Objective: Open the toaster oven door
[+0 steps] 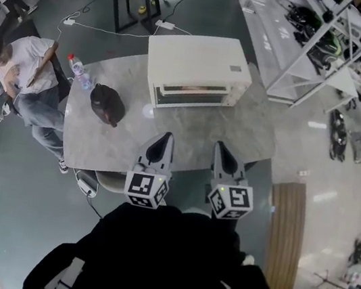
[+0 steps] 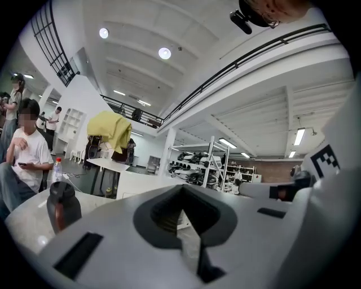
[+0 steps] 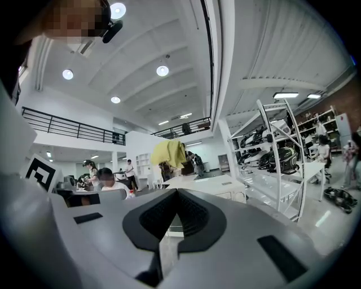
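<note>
One toaster oven (image 1: 197, 68) stands on a pale grey marbled tabletop (image 1: 189, 131), at its far side, seen from above in the head view. It is a cream-white box with a flat, plain top that carries one small grey label near the right end. Its long axis runs left to right across the view. The front faces the person holding the grippers. That front shows a wide window strip and a narrow panel at its right end, and the door appears shut.

Two grippers are held side by side at the near edge of the tabletop, both pointing toward the oven and well apart from it. The left gripper (image 1: 163, 139) has its jaws together with nothing between them, as the left gripper view confirms (image 2: 183, 208). The right gripper (image 1: 225, 148) is likewise closed and empty, as its own view shows (image 3: 176, 213). Each carries one cube with square black-and-white markers.

Two other things sit on the left part of the tabletop: one dark rounded object (image 1: 107, 104), which cannot be identified, and one clear bottle with a red cap (image 1: 79, 73) just beyond it. One person in a white shirt (image 1: 21, 72) sits beside the left edge.
</note>
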